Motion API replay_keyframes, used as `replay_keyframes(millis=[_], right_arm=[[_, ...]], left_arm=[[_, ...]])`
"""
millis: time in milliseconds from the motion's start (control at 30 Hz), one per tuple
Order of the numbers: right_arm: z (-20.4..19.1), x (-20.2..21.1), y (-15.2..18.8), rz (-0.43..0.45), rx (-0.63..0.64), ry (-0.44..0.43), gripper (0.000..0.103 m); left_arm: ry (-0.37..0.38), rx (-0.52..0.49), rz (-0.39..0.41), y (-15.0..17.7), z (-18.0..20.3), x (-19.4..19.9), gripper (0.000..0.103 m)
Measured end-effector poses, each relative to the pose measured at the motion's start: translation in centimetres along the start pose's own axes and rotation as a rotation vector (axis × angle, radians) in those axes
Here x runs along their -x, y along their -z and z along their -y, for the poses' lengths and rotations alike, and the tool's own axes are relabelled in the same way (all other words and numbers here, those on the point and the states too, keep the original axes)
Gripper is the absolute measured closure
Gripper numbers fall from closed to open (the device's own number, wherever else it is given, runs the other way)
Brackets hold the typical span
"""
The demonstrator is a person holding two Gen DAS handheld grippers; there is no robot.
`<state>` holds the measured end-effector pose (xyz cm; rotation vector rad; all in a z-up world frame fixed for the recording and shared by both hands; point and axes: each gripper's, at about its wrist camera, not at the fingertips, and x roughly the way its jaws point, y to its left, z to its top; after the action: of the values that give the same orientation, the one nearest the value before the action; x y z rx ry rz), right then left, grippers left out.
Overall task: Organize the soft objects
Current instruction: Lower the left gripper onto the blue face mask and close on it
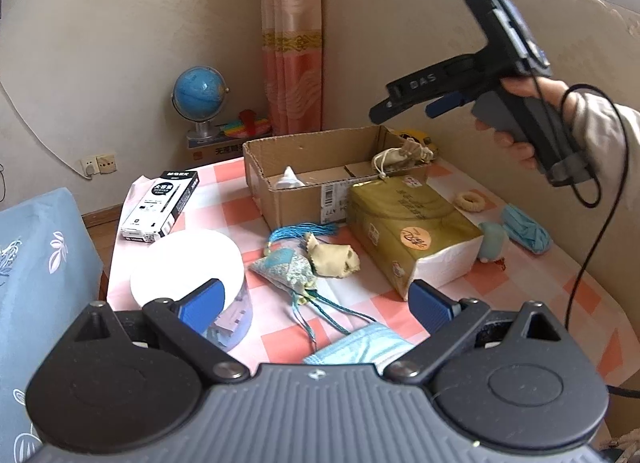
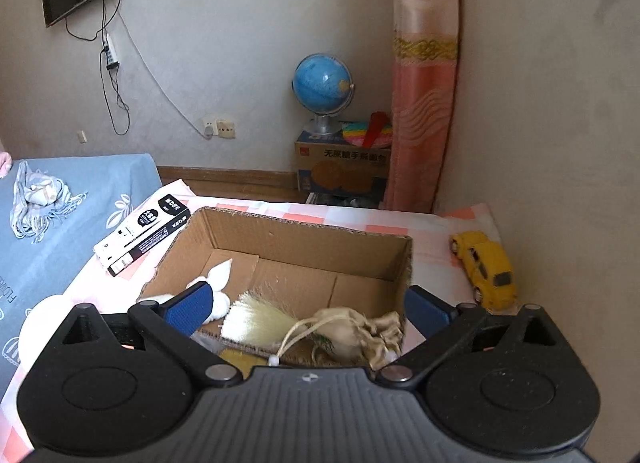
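Observation:
The open cardboard box [image 1: 296,199] stands on the checked tablecloth with a white soft toy [image 2: 218,287] inside. A beige drawstring pouch [image 2: 352,331] with a pale tassel [image 2: 260,319] lies over the box's rim, just under my right gripper [image 2: 308,309], which is open; its pads do not touch the pouch. My left gripper [image 1: 318,301] is open and empty, low over a floral sachet [image 1: 286,269], a beige cloth piece [image 1: 332,259] and a blue face mask [image 1: 356,347]. In the left wrist view a hand holds the right gripper [image 1: 404,103] above the box and the pouch [image 1: 400,157].
A gold tissue pack [image 1: 408,227] lies beside the box. Right of it are a beige scrunchie [image 1: 470,202], a pale green toy [image 1: 494,241] and a crumpled blue mask [image 1: 524,227]. A white-lidded tub [image 1: 188,267], a black-and-white pen box [image 2: 144,235] and a yellow toy car [image 2: 486,269] share the table.

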<state>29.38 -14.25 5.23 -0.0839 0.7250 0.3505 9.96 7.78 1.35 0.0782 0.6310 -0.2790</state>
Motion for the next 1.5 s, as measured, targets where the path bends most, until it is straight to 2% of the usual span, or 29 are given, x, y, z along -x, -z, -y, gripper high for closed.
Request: replay_keyframes(millis=[267, 700, 967, 1367, 1500], right_arm=[[0.6, 4.1, 3.1, 0.03, -0.023, 0.029, 0.0], [1.0, 7.0, 11.4, 0.018, -0.045, 0.097, 0.0], [0.3, 6.5, 15.4, -0.034, -0.013, 0.062, 0.0], [0.4, 5.9, 19.4, -0.093, -0.069, 0.08, 0.0], [0.0, 5.7, 20.4, -0.099, -0.058, 0.09, 0.0]], left_arm=[[0.014, 0.008, -0.017, 0.7, 0.5, 0.3, 0.005], [0.017, 0.018, -0.079, 2.0, 1.1, -0.7, 0.005], [0.034, 0.042, -0.116, 2.7, 1.4, -1.7, 0.005], [0.05, 0.027, -0.169, 3.5, 2.7, -3.3, 0.005], [0.031, 0.014, -0.174, 3.7, 3.3, -4.0, 0.005]])
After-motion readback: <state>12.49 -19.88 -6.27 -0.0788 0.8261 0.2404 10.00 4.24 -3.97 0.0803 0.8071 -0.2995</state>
